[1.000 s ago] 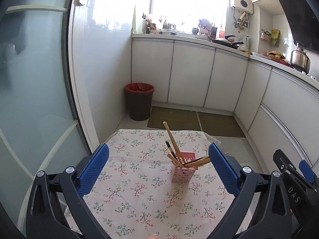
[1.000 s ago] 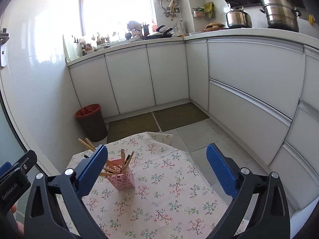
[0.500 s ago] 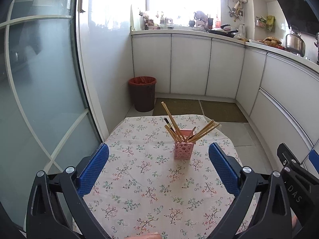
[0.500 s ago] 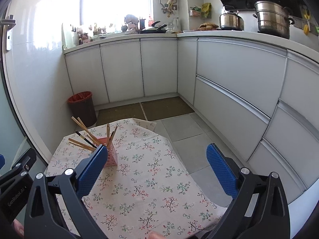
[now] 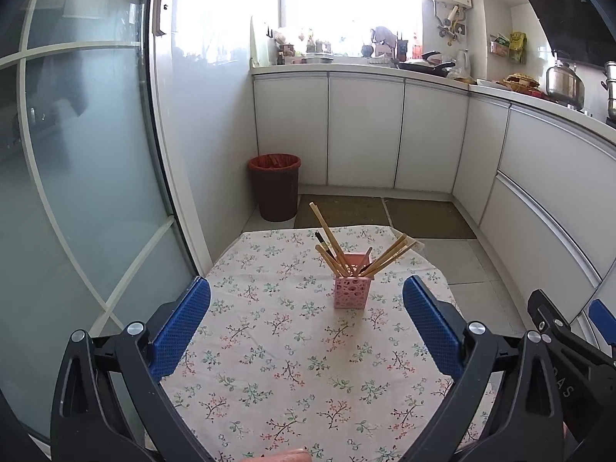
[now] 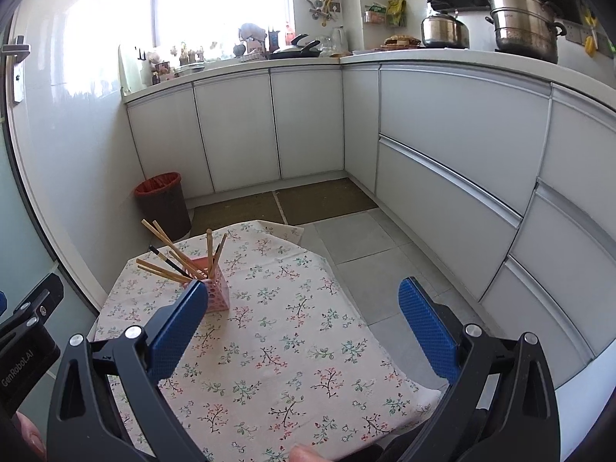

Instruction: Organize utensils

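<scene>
A pink perforated holder [image 5: 352, 292] stands upright on the floral tablecloth [image 5: 285, 350], with several wooden chopsticks [image 5: 327, 233] and one dark one fanned out of it. It also shows in the right wrist view [image 6: 217, 292], partly behind that gripper's left finger. My left gripper [image 5: 308, 327] is open and empty, held above the near part of the table, well short of the holder. My right gripper [image 6: 304, 327] is open and empty, to the right of the holder. The right gripper's body shows at the left view's right edge [image 5: 566, 354].
The small table [image 6: 308, 346] stands in a kitchen. A brown bin with a red liner [image 5: 275, 186] is on the floor beyond it. White cabinets [image 5: 365, 131] line the back and right. A frosted glass door [image 5: 77, 192] is at the left.
Both grippers have drawn back and risen, so the holder looks farther away and more of the table shows. Both stayed open and empty. The holder has not moved.
</scene>
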A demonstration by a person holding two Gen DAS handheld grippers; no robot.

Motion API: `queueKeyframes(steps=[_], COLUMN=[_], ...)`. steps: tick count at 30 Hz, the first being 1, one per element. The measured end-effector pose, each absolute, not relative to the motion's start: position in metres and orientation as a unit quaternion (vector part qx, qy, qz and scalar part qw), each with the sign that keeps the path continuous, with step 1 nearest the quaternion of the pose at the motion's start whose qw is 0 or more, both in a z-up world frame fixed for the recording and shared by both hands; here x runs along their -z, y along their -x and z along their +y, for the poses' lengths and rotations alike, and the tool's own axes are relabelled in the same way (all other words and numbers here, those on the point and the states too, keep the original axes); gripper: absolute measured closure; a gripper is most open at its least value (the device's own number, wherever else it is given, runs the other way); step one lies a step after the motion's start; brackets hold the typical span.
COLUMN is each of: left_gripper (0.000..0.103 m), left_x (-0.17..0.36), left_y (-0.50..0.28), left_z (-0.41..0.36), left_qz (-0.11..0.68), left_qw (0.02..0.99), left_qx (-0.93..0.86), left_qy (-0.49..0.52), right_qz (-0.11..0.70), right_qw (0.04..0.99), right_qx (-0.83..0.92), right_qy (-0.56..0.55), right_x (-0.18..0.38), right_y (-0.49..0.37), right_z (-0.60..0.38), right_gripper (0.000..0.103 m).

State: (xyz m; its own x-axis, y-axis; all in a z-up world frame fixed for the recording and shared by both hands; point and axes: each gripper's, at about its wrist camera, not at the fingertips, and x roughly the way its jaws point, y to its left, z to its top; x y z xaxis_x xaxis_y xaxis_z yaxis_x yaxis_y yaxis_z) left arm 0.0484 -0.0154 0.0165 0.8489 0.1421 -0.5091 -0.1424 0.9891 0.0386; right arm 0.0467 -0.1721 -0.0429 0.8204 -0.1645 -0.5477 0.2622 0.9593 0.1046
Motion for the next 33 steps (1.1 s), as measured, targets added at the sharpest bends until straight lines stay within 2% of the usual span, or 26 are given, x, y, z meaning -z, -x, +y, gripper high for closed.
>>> queueKeyframes(steps=[33], left_gripper=[0.007], left_x=[-0.0178], left_y=[-0.045], left_z=[-0.0162], left_qz=[0.266], left_qw=[0.962], left_qx=[-0.069], left_qy=[0.001], right_qz=[0.276], right_qw=[0.95], right_qx=[0.107], right_qy=[-0.101], right_x=[0.0411], right_y=[-0.0401], right_z=[-0.1753], right_gripper=[0.007])
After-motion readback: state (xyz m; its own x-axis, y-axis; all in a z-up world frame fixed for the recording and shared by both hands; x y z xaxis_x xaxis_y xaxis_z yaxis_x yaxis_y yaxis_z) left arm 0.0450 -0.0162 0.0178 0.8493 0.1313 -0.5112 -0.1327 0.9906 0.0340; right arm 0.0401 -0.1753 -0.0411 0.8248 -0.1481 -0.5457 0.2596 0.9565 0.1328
